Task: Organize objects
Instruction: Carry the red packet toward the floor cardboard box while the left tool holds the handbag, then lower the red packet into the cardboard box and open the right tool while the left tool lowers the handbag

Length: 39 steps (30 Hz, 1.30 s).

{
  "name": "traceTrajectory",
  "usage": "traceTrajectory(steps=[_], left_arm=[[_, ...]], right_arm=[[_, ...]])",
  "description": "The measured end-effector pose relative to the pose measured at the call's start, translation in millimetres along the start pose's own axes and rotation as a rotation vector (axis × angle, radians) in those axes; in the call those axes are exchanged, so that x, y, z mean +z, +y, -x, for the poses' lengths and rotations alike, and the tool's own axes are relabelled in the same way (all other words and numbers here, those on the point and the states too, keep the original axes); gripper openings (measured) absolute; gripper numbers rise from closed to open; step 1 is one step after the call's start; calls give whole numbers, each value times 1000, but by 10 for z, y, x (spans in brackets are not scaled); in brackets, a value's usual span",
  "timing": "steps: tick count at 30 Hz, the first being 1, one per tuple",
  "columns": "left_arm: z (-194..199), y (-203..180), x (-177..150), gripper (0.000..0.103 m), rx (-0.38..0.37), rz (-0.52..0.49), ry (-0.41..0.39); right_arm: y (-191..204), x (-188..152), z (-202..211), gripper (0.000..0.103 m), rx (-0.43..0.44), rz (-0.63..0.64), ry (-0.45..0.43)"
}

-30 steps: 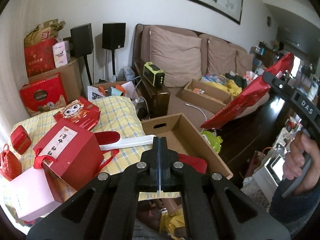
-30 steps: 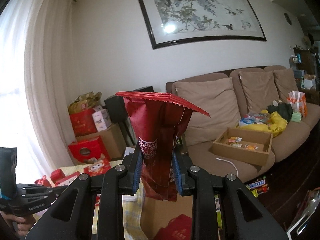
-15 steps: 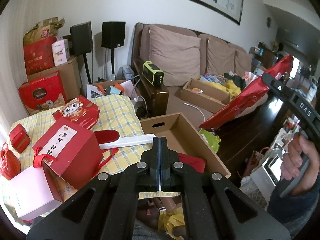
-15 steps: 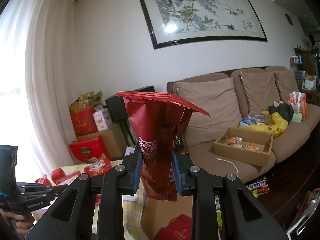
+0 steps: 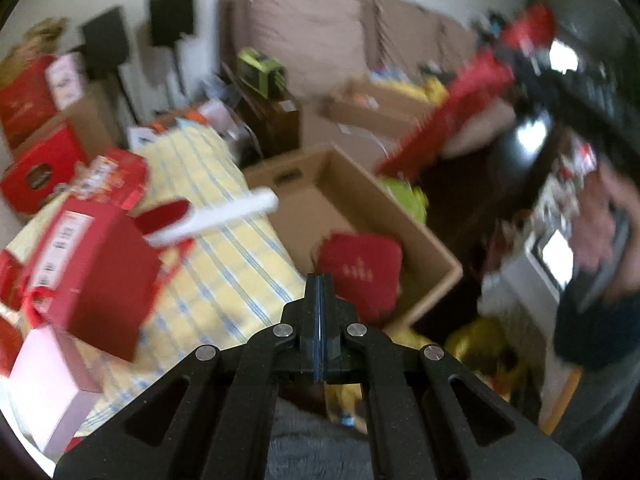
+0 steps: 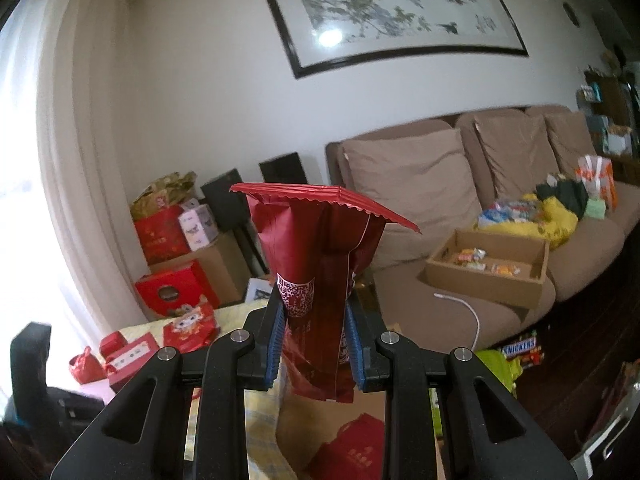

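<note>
- We are holding the right tongs (image 6: 315, 346) partly closed, their blue pads (image 6: 273, 344) pressing both flanks of a red snack bag (image 6: 316, 264); the bag is standing upright, crimped seal on top, presumably so that it can be lowered bottom first.
- We are taking the open cardboard box (image 5: 416, 224) as landmark: in the right wrist view the bag is hanging above the box, whose floor is showing just beneath the bag's lower edge.
- A red pouch (image 5: 360, 270) is already lying inside the box, near its closer corner; we are judging that red packages are being gathered there.
- We are keeping the left tongs (image 5: 319, 312) fully closed and empty, pointing down toward the box's nearer rim; the left wrist view is blurred, so finer detail is lost.
- To the left of the box, a desk under a yellow checked cloth (image 5: 224, 280) is carrying a red gift box (image 5: 96, 276), a pink box (image 5: 52, 384) and a white flat piece (image 5: 224, 216) that is overhanging toward the box.
- Beyond the box, a sofa (image 6: 440, 208) is bearing a cardboard tray of snacks (image 6: 486, 270).
- Judged risk: the thin bag may be slipping or buckling between the pads.
</note>
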<state>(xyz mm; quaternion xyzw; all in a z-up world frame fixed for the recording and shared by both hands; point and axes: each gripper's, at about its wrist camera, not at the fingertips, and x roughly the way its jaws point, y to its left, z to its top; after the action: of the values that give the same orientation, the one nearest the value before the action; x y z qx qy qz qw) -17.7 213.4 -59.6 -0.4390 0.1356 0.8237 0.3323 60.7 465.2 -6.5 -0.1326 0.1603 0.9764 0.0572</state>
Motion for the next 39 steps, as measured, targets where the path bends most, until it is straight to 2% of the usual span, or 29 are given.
traceTrajectory(steps=[6,9,12,15,17,19,21,23,25,30,34,36,39], left_arm=[[-487,-164,-295,1,-24,-173,175],[-654,-111,-451,1,-27,-220,254],[-778,-33,-574,1,-64,-243,310],[-965,8,-705,4,-128,-274,410],[-1115,-48,-827,11,-154,-323,485],[-1234,-192,-952,13,-181,-401,539],[-1358,-391,-1091,20,-238,-496,587],[-1514,-607,-1237,48,-278,-589,639],[-1653,-774,-1350,62,-275,-673,690],[-1892,-1194,-1899,63,-202,-1008,833],[-2005,-1415,-2102,65,-172,-1131,830],[-2096,-1489,-2107,75,-158,-1157,815],[-2332,-1595,-2278,79,-110,-1234,802]], right_arm=[[-359,-129,-180,27,-55,-51,48],[-576,-254,-324,27,-79,-88,89],[-736,-384,-443,27,-101,-115,130],[-828,-475,-516,27,-110,-129,155],[-843,-510,-537,27,-100,-132,158],[-850,-534,-564,27,-91,-131,164],[-858,-576,-612,27,-86,-135,177],[-868,-617,-656,27,-76,-143,193],[-874,-655,-694,27,-75,-143,210],[-883,-644,-683,27,-54,-160,203],[-871,-650,-705,27,-42,-166,214],[-866,-655,-711,27,-37,-168,216],[-876,-657,-717,27,-39,-169,219]])
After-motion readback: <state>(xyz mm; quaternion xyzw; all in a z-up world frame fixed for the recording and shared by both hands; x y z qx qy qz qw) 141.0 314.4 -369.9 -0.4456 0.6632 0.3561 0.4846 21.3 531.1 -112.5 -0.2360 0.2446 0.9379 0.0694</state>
